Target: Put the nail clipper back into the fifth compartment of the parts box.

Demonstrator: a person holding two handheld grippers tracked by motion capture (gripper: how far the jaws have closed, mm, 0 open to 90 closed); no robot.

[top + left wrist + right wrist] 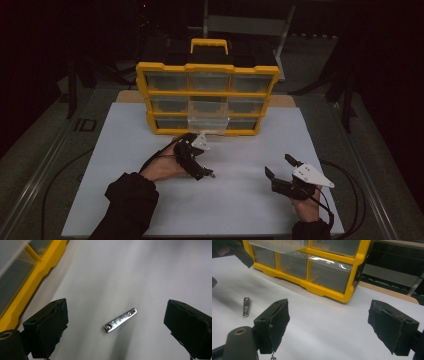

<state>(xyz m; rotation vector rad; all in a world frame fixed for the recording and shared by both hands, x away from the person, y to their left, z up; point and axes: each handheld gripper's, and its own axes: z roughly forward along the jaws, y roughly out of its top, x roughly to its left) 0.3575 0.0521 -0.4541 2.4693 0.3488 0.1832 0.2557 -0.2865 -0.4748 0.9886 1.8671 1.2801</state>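
Observation:
A small silver nail clipper [120, 320] lies flat on the white board [240, 200]. My left gripper [116, 312] hovers just above it, open, with one black jaw on each side and neither pad touching it. In the high view the left gripper [200, 167] tilts down at the clipper [212, 175] in front of the yellow organizer [207, 95]. My right gripper [279, 165] rests open and empty near the board's right front. From the right gripper [332, 310] view the clipper [246, 306] lies off to the left.
The yellow organizer [329, 290] has clear drawers and stands upright at the back of the board. One clear middle drawer [207, 117] is pulled out toward me. Cables trail from both grippers along the board's edges. Dark surroundings lie beyond the table.

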